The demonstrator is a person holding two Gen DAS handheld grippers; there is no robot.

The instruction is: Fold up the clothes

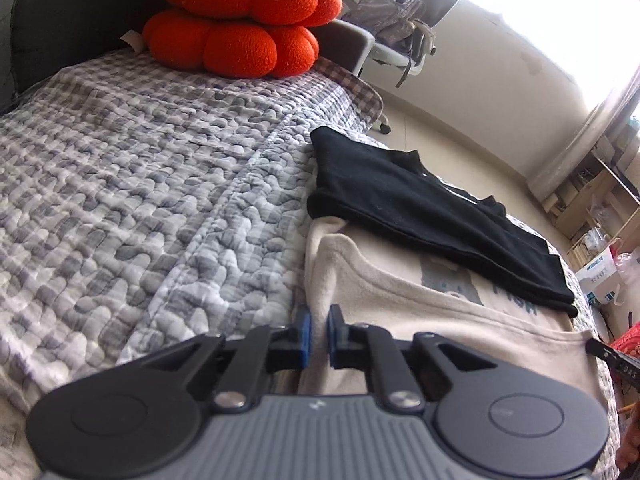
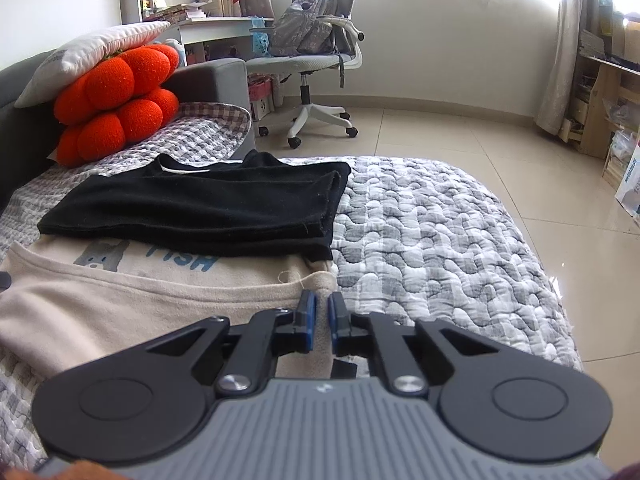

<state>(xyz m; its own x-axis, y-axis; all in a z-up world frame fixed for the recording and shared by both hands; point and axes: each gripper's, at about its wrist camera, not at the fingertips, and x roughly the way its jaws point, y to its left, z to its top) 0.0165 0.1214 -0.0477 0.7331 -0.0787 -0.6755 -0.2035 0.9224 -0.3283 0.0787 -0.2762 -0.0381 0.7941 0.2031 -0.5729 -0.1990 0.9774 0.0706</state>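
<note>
On the grey-and-white quilted bed cover (image 2: 432, 216) lies a cream garment (image 2: 120, 304) with a blue-grey animal print and blue letters. It is spread flat with one fold turned over its near part, and a loose thread trails from its right corner. On its far half rests a black garment (image 2: 208, 208), folded into a flat oblong with a thin white line at the neck.

The left gripper (image 1: 318, 330) sits at the cream garment's left edge, and the right gripper (image 2: 322, 318) at its right corner. Both have their blue-padded fingers drawn almost together with cream cloth showing in the slim gap. Whether the pads actually pinch the cloth cannot be told; the jaws read as clenched.

The right wrist view shows the print clearly, a white pillow (image 2: 92, 56) on top of the orange lobed cushions (image 2: 116, 108), a desk with books, a wheeled office chair (image 2: 320, 60) carrying a backpack, and shiny floor tiles. The left wrist view instead shows the wide empty stretch of cover to the left, the dark headboard (image 1: 68, 20), and the other gripper's black tip (image 1: 608, 354) at the garment's right edge.
</note>
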